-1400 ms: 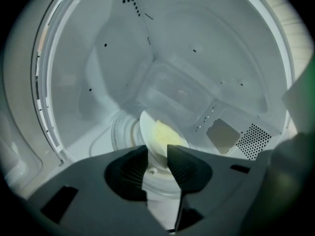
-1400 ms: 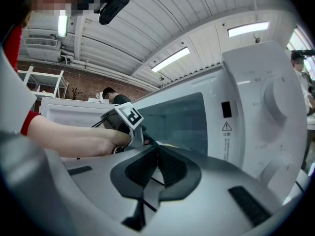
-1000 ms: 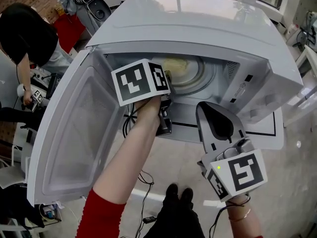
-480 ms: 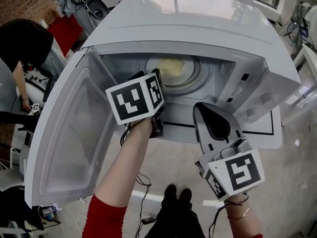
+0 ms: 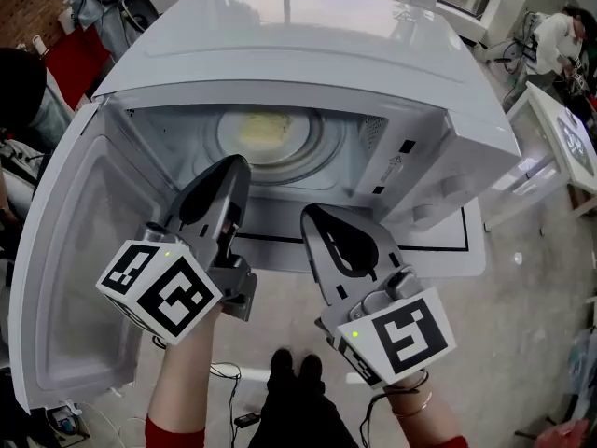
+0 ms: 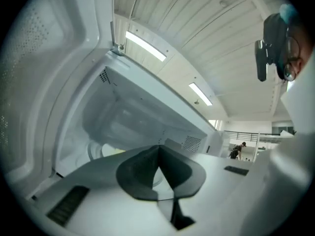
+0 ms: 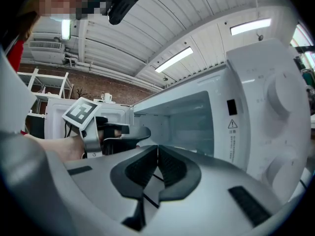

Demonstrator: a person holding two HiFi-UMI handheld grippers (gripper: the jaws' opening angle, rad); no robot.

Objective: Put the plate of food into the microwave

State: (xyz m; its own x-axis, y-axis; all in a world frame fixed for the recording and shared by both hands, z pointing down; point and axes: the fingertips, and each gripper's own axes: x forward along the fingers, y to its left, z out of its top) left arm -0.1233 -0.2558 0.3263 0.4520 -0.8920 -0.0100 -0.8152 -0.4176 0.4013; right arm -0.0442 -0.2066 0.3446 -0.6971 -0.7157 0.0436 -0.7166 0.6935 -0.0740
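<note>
Head view — left tongs (image 5: 231,164) now outside the microwave (image 5: 308,40) — shut, empty.

The open microwave (image 5: 308,54) is viewed steeply from above, close, in the head view. Its cavity is looked into from low and near in the 2 gripper views, along each tool's jaws. The cavity is shared by all 3; the left tool (image 7: 140,132) is caught in the right gripper view.

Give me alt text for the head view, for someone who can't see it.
A plate of food sits inside an open white microwave, its door swung left. Outside the opening, the left claw closes on nothing; the right claw is shut and empty.
</note>
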